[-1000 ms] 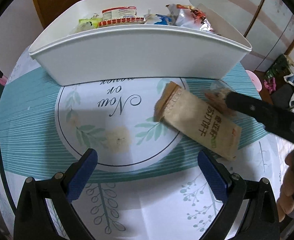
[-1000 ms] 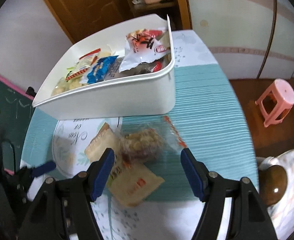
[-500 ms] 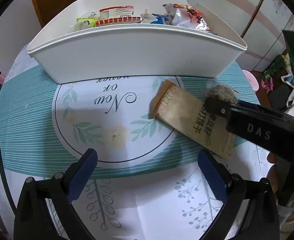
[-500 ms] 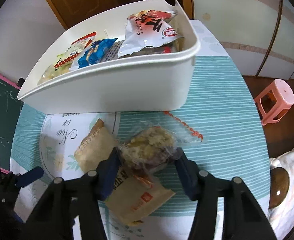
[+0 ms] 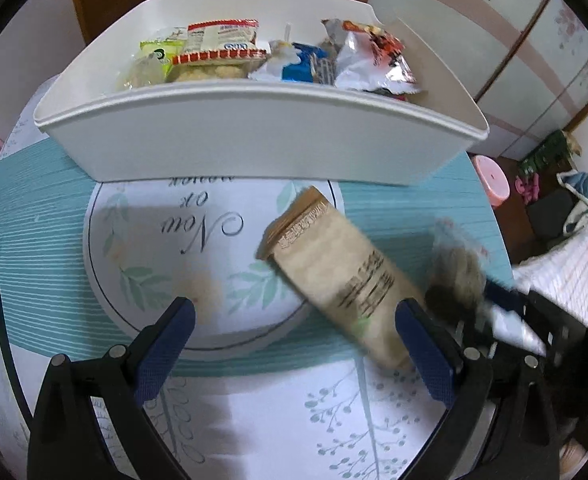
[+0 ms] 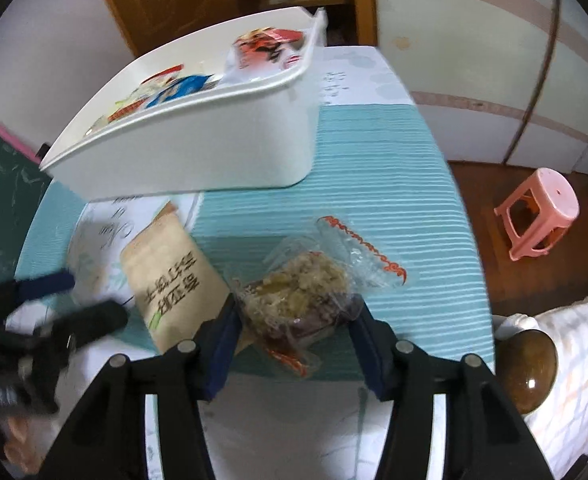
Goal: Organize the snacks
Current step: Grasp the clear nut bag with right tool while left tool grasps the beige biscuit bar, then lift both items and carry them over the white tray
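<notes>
Snack bag point(image 6: 302, 292), clear, crumbly inside, on the teal cloth near the white bin point(image 6: 197, 152): pinched by right gripper point(image 6: 294, 320), pick-up step. Left gripper point(image 5: 289, 344) spread, empty, over brown packet point(image 5: 342, 276). Next, probably: lift clear, carry over far rim, drop in.

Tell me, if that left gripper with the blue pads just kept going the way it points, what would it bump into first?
Probably the tablecloth, since nothing lies between the open left gripper's pads. The brown paper snack packet sits just right of that line; depth is uncertain.

snack packets point(image 5: 277, 60) lie in the bin point(image 5: 253, 140); before it on the table point(image 6: 394, 184), a paper pouch point(image 6: 169, 276) left of a clear packet point(image 6: 306, 292).
</notes>
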The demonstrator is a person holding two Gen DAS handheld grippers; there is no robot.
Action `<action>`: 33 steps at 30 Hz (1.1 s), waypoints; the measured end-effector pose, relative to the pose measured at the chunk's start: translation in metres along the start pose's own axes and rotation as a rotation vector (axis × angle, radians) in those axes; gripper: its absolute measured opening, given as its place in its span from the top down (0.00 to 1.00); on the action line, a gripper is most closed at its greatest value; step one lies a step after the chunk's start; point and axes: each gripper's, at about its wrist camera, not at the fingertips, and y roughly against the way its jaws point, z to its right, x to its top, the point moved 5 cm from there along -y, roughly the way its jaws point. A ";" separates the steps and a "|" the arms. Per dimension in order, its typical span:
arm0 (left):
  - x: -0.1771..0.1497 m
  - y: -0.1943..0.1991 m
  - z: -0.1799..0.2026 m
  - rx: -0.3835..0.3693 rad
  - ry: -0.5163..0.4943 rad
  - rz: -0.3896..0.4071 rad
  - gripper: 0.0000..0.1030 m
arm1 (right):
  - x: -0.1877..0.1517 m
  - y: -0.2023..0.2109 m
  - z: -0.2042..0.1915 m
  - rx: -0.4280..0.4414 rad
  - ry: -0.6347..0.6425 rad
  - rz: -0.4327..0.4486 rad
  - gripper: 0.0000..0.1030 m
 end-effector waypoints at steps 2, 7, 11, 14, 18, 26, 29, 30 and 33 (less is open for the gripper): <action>0.003 -0.002 -0.001 0.021 0.004 -0.016 0.03 | -0.006 0.000 -0.012 0.019 0.037 -0.007 0.49; 0.006 -0.015 -0.003 0.086 -0.003 -0.064 0.03 | -0.022 0.001 -0.042 0.077 0.075 -0.016 0.48; 0.006 -0.024 0.000 0.119 -0.021 -0.086 0.02 | -0.032 0.005 -0.051 0.074 0.040 -0.014 0.48; 0.005 -0.023 0.005 0.131 -0.037 -0.087 0.02 | -0.039 0.009 -0.047 0.039 -0.003 -0.010 0.49; 0.003 -0.028 0.015 0.182 -0.093 -0.102 0.04 | -0.048 0.018 -0.036 0.010 -0.044 -0.010 0.49; -0.005 -0.011 0.032 0.131 -0.177 -0.055 0.49 | -0.053 0.024 -0.031 0.010 -0.069 -0.015 0.49; -0.014 0.000 0.024 0.118 -0.167 -0.038 0.49 | -0.056 0.031 -0.034 0.018 -0.067 -0.004 0.49; -0.017 0.005 0.021 0.116 -0.169 -0.026 0.49 | -0.056 0.033 -0.037 0.024 -0.062 0.000 0.49; -0.024 0.030 0.012 0.105 -0.183 0.018 0.49 | -0.054 0.036 -0.042 0.027 -0.044 0.009 0.49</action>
